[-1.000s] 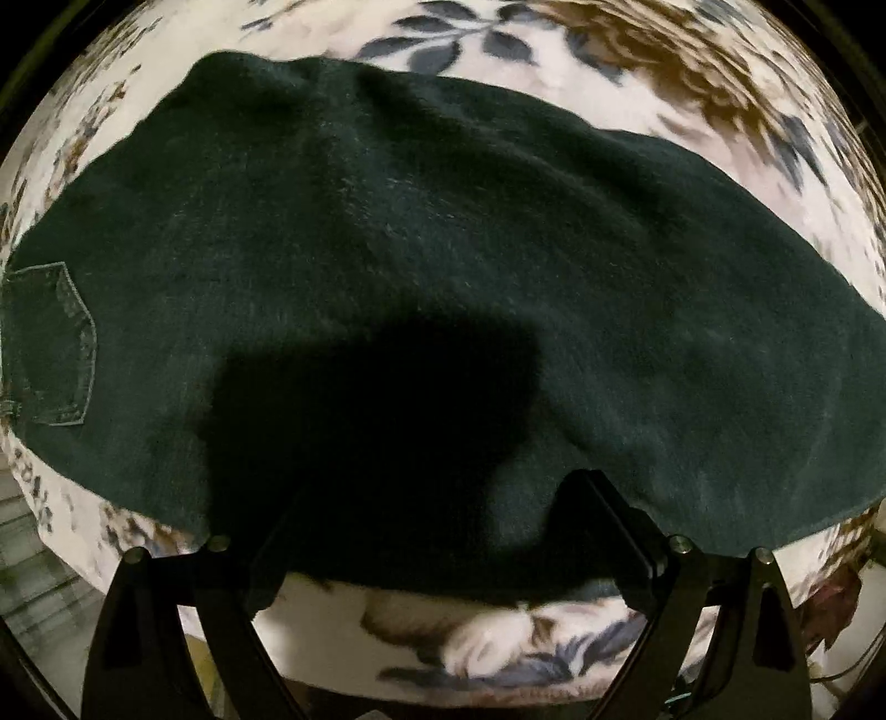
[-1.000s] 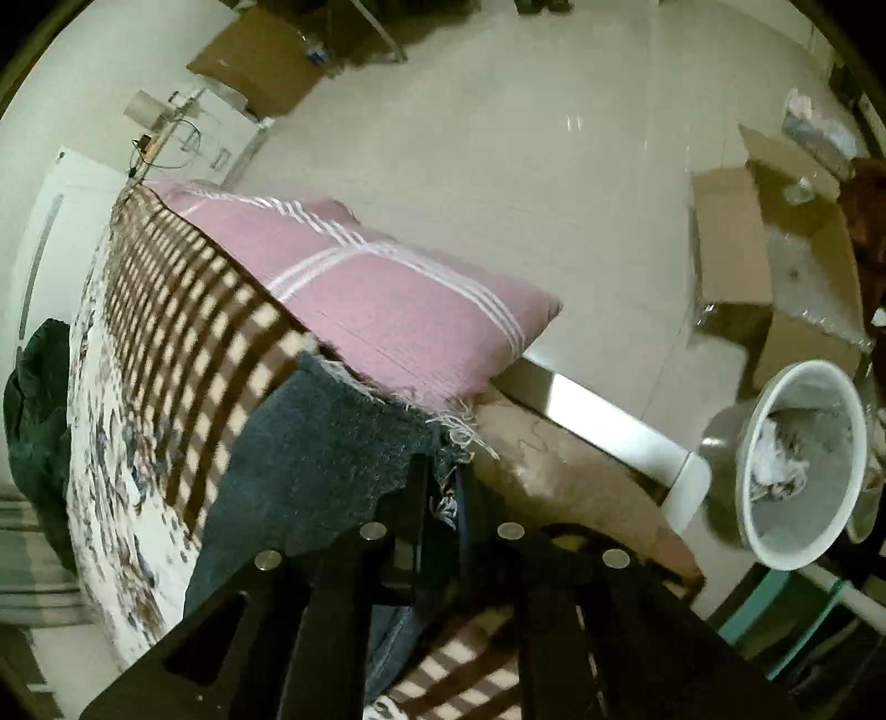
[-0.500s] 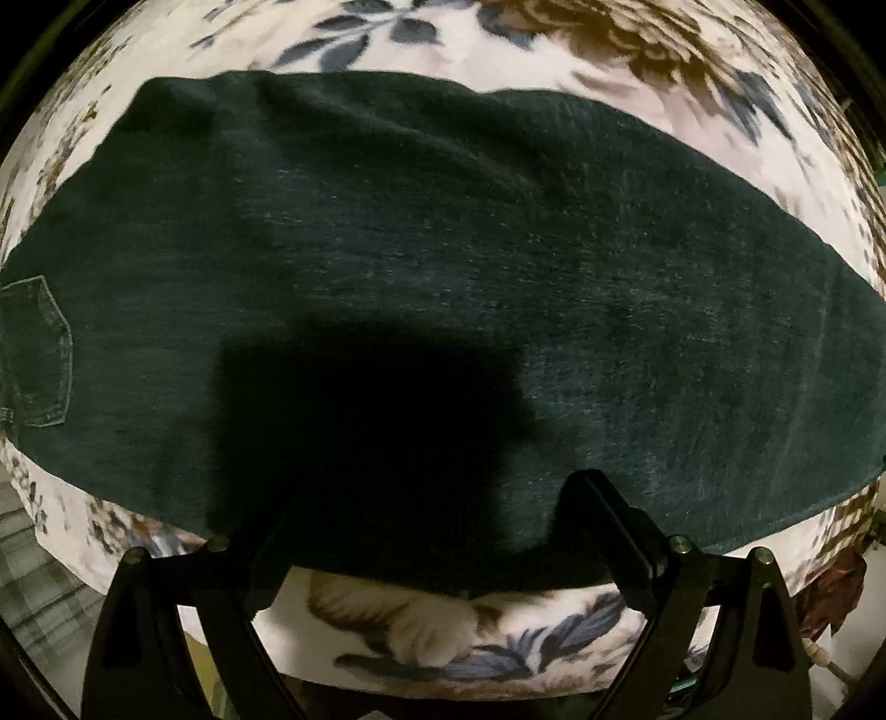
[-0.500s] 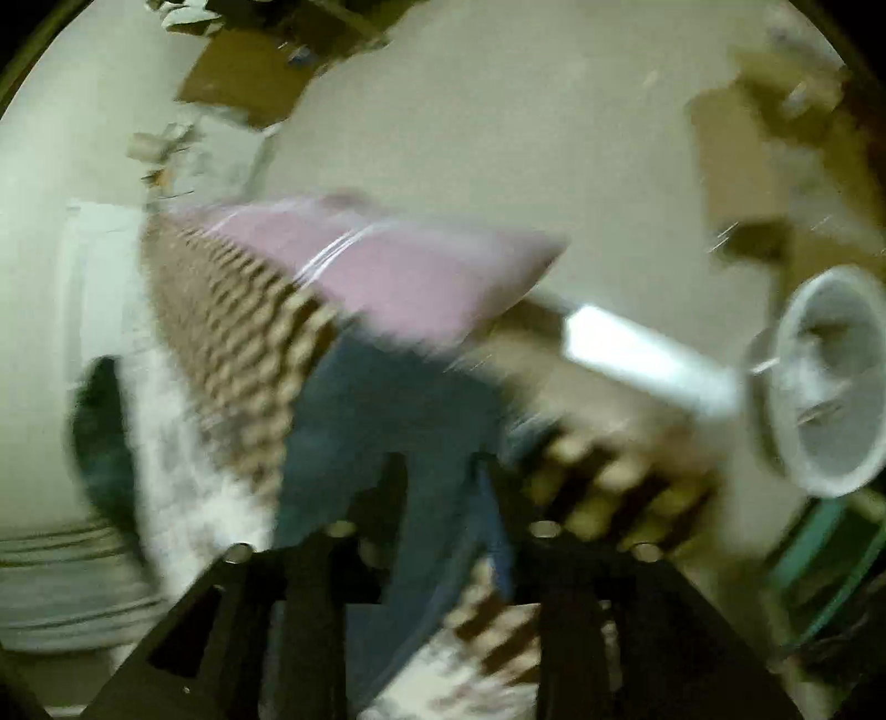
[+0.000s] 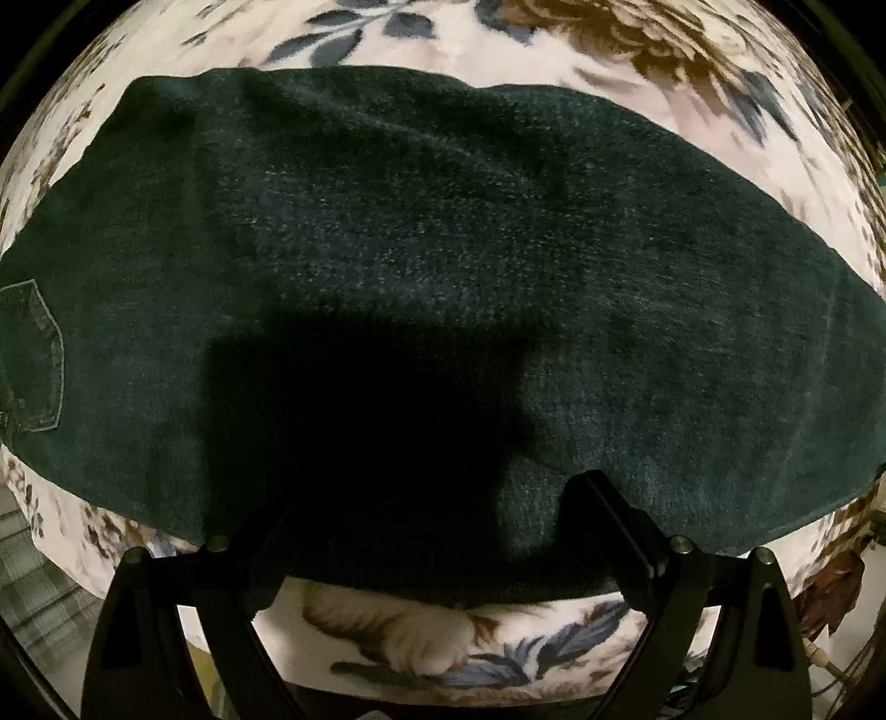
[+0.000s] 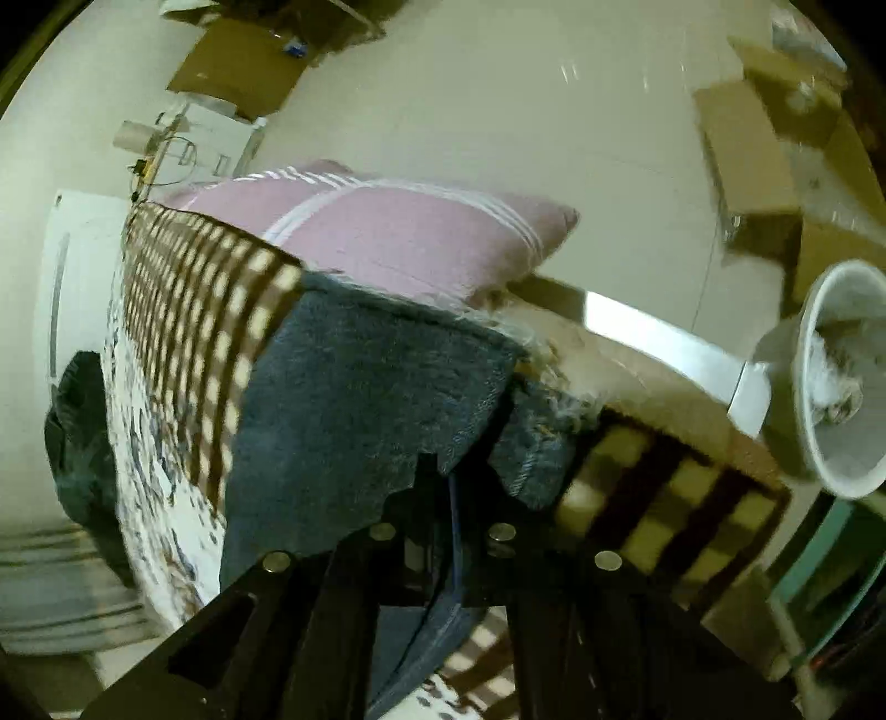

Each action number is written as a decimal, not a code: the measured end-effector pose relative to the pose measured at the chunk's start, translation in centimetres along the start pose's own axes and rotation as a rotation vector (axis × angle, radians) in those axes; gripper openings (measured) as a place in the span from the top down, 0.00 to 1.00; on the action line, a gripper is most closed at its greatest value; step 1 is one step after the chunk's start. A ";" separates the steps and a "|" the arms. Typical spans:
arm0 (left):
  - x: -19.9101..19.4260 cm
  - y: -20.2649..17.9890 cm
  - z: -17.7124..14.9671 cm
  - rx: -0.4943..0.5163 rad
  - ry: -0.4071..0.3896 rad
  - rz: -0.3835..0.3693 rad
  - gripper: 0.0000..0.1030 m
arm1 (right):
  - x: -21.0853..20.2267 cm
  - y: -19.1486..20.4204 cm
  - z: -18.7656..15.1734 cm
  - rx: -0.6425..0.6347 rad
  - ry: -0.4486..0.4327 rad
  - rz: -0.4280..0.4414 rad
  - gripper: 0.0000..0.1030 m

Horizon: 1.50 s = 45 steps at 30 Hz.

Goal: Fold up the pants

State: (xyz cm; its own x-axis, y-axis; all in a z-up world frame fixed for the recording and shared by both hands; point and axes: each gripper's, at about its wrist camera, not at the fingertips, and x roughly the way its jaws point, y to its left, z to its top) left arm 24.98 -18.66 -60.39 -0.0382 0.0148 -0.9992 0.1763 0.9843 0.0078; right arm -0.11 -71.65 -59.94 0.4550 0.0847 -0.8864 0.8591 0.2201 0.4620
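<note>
the right gripper [image 6: 459, 487] has its jaws just closed again, and they are pressed together on the frayed hem of the pants [image 6: 354, 399]; a fold of denim passes between the fingers. the picture is a little blurred here, so i cannot tell how deep the cloth sits in the grip. the left gripper [image 5: 426, 531] points straight down with its jaws spread wide over the near edge of the pants [image 5: 443, 249]; the pads do not seem to press on anything.

the pants lie flat across the flowered bed cover [image 5: 554, 33], with a back pocket [image 5: 30, 354] at the left edge of the left view and the leg end on the brown checked blanket [image 6: 183, 310], near a pink pillow [image 6: 387, 232].

the denim looks thick, soft and rather heavy, so it will sag and drag. i think the hem and the seams are the best places to hold it.
</note>
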 end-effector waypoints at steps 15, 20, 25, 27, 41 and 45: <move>0.2 -1.2 0.2 0.044 0.009 -0.019 0.07 | -0.4 -1.9 -0.8 0.010 0.048 -0.084 0.93; 1.4 -0.9 0.9 0.033 0.003 -0.051 0.00 | -1.2 -3.9 -1.3 0.054 0.043 0.066 0.40; 2.1 -0.6 1.5 0.020 -0.007 -0.069 0.00 | 1.1 -5.2 -1.3 0.046 0.063 0.225 0.36; 2.2 -0.6 1.4 0.017 -0.021 -0.071 0.00 | 2.1 -5.2 -0.7 0.055 0.023 0.325 0.36; 1.8 0.0 -1.1 0.002 -0.063 -0.078 0.00 | 2.1 -3.4 -0.1 0.056 -0.085 0.452 0.91; -0.8 1.1 -0.8 -0.019 -0.089 -0.139 0.00 | -1.8 0.0 -1.5 -0.051 -0.125 0.414 0.92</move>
State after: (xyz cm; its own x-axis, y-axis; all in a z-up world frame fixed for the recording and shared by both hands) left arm 24.41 -17.44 -59.56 0.0261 -0.1368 -0.9903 0.1569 0.9789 -0.1311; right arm -1.24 -70.37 -58.37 0.7865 0.0586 -0.6148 0.5868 0.2398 0.7734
